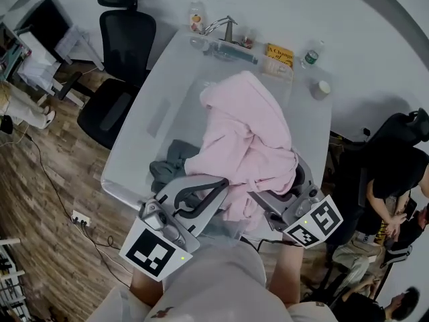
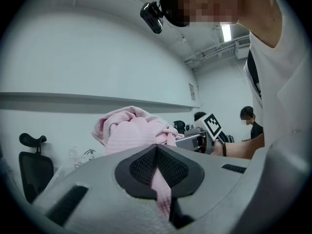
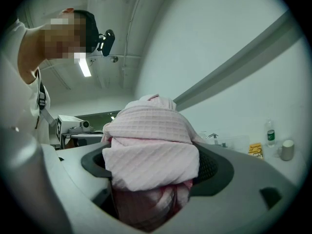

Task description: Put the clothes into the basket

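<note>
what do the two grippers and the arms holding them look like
The left gripper and right gripper are both grey moulded plastic, with broad curved fingers lined with black mesh-textured pads. Each carries a white cube printed with black square markers and showing a small green light. The person wears a white short-sleeved top.

overhead, two close-ups, common pink garment (image 1: 244,133)

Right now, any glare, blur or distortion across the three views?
Head view: even light, sharp, fisheye bows the table edges. Left gripper view: black vignette at the corners, ceiling light blown out. Right gripper view: same vignette, strip light clipped, pink garment fills the centre with its weave crisp.
</note>
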